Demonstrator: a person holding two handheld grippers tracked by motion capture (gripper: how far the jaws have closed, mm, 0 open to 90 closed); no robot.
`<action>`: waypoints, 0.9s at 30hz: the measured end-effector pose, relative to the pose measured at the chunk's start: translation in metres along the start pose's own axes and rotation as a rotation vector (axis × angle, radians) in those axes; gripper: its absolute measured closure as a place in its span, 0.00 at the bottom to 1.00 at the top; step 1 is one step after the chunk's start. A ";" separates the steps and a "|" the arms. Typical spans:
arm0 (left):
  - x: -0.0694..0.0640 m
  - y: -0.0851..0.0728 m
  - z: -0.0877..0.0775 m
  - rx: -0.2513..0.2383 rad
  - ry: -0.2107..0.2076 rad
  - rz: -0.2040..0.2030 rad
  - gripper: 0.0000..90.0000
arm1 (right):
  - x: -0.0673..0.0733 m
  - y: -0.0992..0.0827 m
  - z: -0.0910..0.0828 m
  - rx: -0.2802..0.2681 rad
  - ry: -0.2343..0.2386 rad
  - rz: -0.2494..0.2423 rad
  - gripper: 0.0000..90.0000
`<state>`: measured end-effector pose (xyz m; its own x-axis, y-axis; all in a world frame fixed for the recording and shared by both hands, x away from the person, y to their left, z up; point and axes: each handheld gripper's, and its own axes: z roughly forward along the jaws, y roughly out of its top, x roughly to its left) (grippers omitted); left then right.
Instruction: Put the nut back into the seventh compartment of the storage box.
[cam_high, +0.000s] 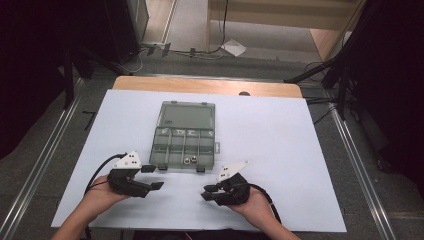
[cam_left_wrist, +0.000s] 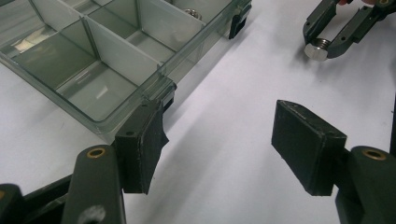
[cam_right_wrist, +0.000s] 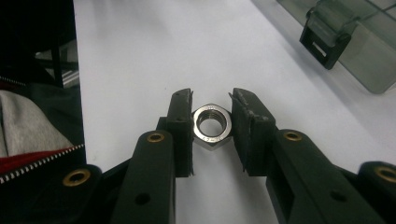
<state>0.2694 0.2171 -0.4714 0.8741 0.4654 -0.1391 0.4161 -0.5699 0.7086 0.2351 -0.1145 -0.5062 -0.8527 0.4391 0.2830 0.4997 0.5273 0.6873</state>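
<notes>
An open clear grey compartment box (cam_high: 172, 150) lies mid-table, its lid (cam_high: 187, 116) folded back. Two steel nuts (cam_high: 189, 160) sit in a near compartment; one of them (cam_left_wrist: 191, 13) shows in the left gripper view. My right gripper (cam_right_wrist: 212, 133) is shut on a steel hex nut (cam_right_wrist: 212, 126), low over the white sheet near the front edge (cam_high: 206, 192). The same nut (cam_left_wrist: 318, 49) shows between those jaws in the left gripper view. My left gripper (cam_left_wrist: 219, 149) stands open and holds nothing. One of its pads (cam_left_wrist: 140, 149) rests beside the box's near left corner (cam_left_wrist: 154, 93).
A white sheet (cam_high: 280, 150) covers the table, with a wooden strip (cam_high: 205, 86) at the back. The box has black latches (cam_right_wrist: 327, 42) on its front wall. Metal rails (cam_high: 357, 165) run along both sides, and dark stands and cables lie beyond.
</notes>
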 end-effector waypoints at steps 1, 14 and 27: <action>0.000 0.000 0.000 -0.003 0.001 0.000 0.38 | 0.000 0.001 0.000 -0.003 0.001 0.004 0.79; 0.000 0.001 -0.001 0.025 0.002 0.007 0.38 | -0.008 0.012 -0.003 -0.046 -0.016 0.050 0.79; 0.000 0.000 0.001 0.013 0.001 0.006 0.38 | -0.015 0.021 -0.004 -0.065 -0.037 0.081 0.79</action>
<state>0.2697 0.2165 -0.4715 0.8763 0.4628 -0.1340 0.4141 -0.5814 0.7004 0.2577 -0.1122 -0.4931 -0.8032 0.5056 0.3152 0.5545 0.4410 0.7057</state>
